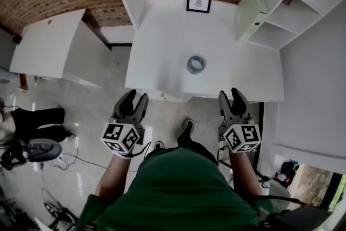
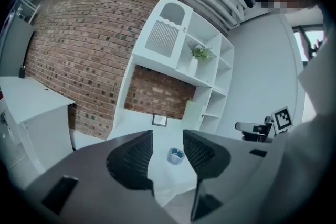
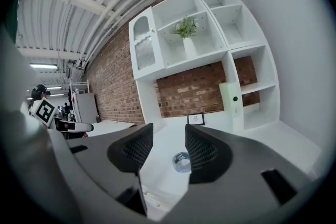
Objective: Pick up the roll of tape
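Observation:
A grey roll of tape (image 1: 195,64) lies flat near the middle of the white desk (image 1: 162,51). Both grippers hang in front of the desk's near edge, well short of the roll. My left gripper (image 1: 133,99) is open with nothing between its jaws; in its own view the roll of tape (image 2: 175,156) shows through the gap. My right gripper (image 1: 231,96) is open too and holds nothing, and the roll of tape (image 3: 181,161) lies ahead of it between the jaws.
A small framed picture (image 1: 198,4) stands at the desk's back against the brick wall. White shelving (image 1: 281,2) rises on the right, another white desk (image 1: 48,43) stands at the left. A person's shoes (image 1: 186,130) are on the floor below the desk edge.

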Action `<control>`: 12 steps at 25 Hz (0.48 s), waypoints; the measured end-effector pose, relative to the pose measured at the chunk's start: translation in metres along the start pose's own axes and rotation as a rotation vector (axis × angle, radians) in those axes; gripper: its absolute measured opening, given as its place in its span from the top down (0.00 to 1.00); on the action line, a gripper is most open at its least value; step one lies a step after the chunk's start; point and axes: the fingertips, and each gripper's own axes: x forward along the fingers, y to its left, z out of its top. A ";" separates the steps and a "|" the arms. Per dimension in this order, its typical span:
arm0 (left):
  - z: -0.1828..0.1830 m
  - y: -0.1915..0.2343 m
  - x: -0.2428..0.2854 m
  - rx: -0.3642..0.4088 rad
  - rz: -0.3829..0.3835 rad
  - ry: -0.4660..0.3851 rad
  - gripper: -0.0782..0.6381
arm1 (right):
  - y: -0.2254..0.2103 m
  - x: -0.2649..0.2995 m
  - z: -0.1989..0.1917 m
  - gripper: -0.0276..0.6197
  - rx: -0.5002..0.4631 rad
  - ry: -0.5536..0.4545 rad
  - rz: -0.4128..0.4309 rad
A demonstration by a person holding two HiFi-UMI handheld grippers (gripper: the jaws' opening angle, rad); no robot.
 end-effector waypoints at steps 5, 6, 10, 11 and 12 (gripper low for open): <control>0.002 -0.020 0.038 -0.014 0.009 0.020 0.63 | -0.034 0.019 0.005 0.64 0.029 0.006 0.028; 0.004 -0.024 0.044 -0.022 0.011 0.018 0.63 | -0.041 0.022 0.006 0.64 0.040 0.007 0.030; 0.015 -0.037 0.063 -0.021 0.018 0.006 0.63 | -0.062 0.035 0.003 0.65 0.060 0.021 0.044; 0.016 -0.039 0.067 -0.016 0.018 0.005 0.63 | -0.065 0.039 0.002 0.65 0.061 0.027 0.050; 0.017 -0.041 0.069 -0.011 0.018 0.006 0.63 | -0.067 0.043 0.000 0.65 0.061 0.035 0.055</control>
